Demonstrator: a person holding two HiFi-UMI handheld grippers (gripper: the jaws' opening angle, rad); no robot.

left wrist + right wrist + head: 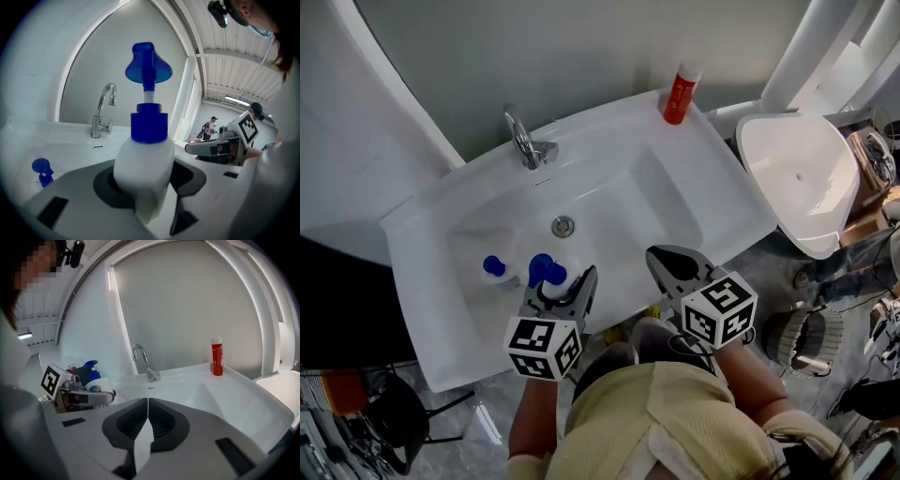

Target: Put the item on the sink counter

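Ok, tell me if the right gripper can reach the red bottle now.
Probably yes: the right gripper is shut and empty, and only bare basin lies between it and the red bottle on the back rim.

- Left gripper (561, 287): grey wedge-shaped jaws; cube (544, 345) at rear, white with black square markers.
- Right gripper (662, 256): same grey build, dark ribbed pads (132, 422) inside, black rectangular slots farther back; marker cube (719, 308) at rear.
- Behind both grippers: tan ribbed-knit top (675, 422).
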